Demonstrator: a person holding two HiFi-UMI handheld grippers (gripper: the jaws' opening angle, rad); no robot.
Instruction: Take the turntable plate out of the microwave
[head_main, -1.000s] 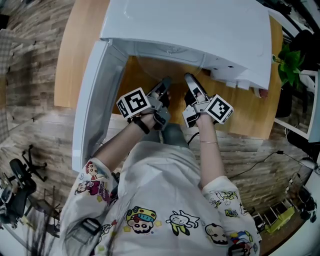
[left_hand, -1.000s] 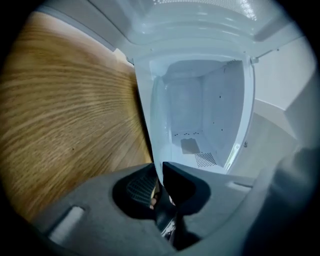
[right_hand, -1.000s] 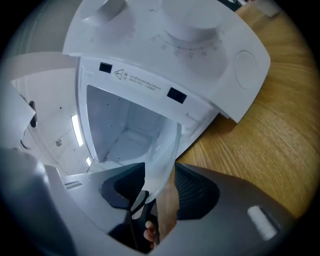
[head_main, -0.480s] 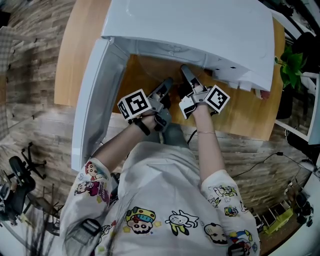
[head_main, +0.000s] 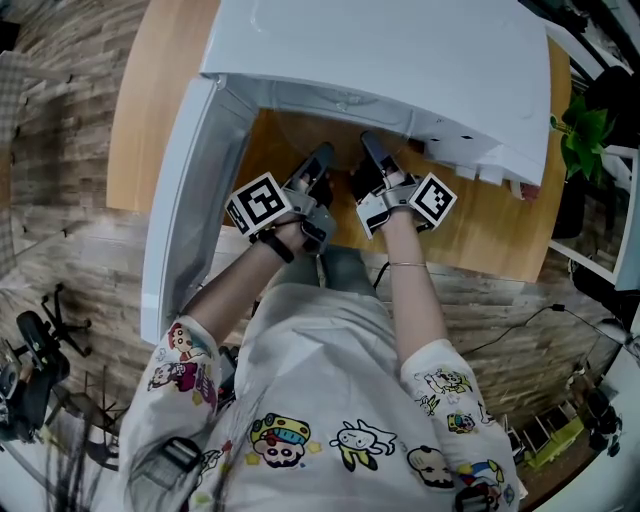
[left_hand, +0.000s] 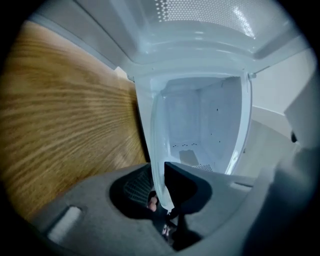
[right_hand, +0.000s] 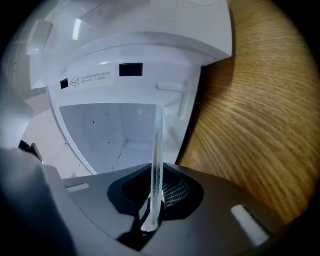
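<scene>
The clear glass turntable plate lies at the mouth of the white microwave, just over the wooden table. My left gripper has the plate's rim between its pads; its jaws have just been opening slightly, with the glass still touching them. My right gripper has just been closing, and its jaws now pinch the rim edge-on. Both grippers point into the empty white cavity, side by side on the plate's near edge.
The microwave door hangs open at the left, close beside my left arm. The wooden table shows on both sides of the oven. A green plant and a white shelf stand at the far right.
The right gripper moved forward to the oven's mouth, rolled, and closed on the plate's rim. The left gripper shifted slightly left and forward.
</scene>
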